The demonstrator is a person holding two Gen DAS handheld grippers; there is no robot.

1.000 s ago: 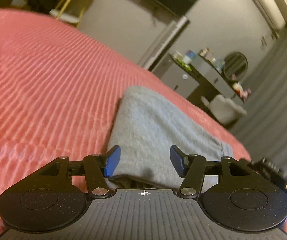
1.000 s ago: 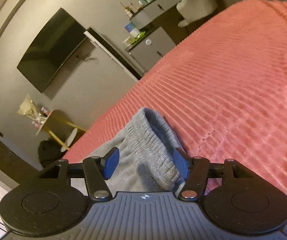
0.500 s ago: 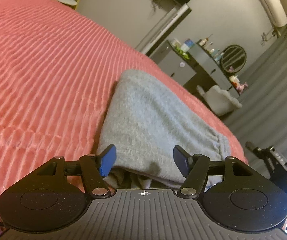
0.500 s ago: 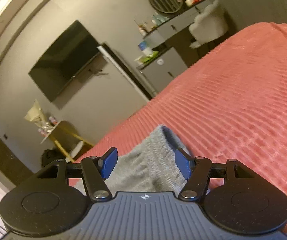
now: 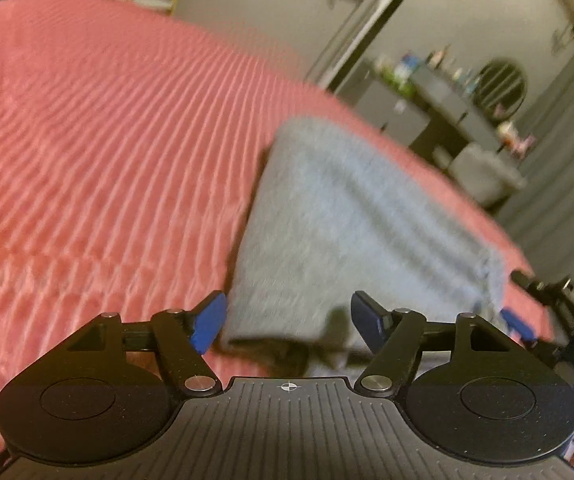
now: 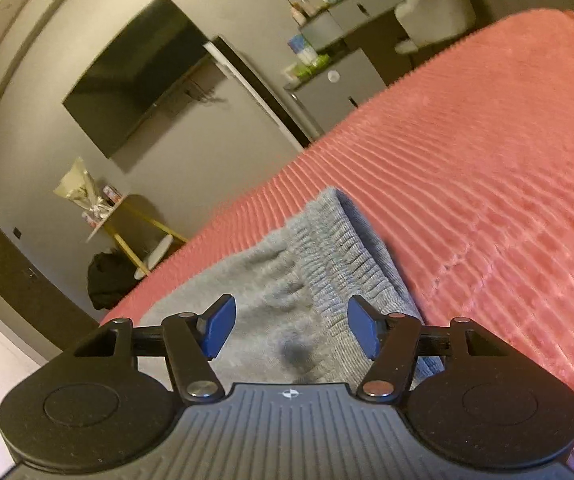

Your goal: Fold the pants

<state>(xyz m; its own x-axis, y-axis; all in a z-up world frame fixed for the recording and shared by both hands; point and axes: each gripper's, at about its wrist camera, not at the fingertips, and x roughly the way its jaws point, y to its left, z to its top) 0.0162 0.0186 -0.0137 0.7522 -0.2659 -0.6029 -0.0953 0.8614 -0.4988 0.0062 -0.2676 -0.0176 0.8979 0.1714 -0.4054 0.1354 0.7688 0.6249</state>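
Your gray pants (image 5: pixel 351 232) lie folded on the bed's pink ribbed cover (image 5: pixel 99 152). Your left gripper (image 5: pixel 289 322) sits low at the near edge of the fold, its jaws opening, the cloth's edge between the blue pads but not pressed. Your right gripper (image 6: pixel 291 330) is over the ribbed waistband (image 6: pixel 351 256), jaws apart and clamped on nothing. A dresser (image 6: pixel 339 80) stands against the far wall

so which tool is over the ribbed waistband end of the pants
The right tool. Its view shows the gathered elastic waistband of the grey pants between its fingers; the left tool, whose jaws are opening, faces a smooth folded edge.
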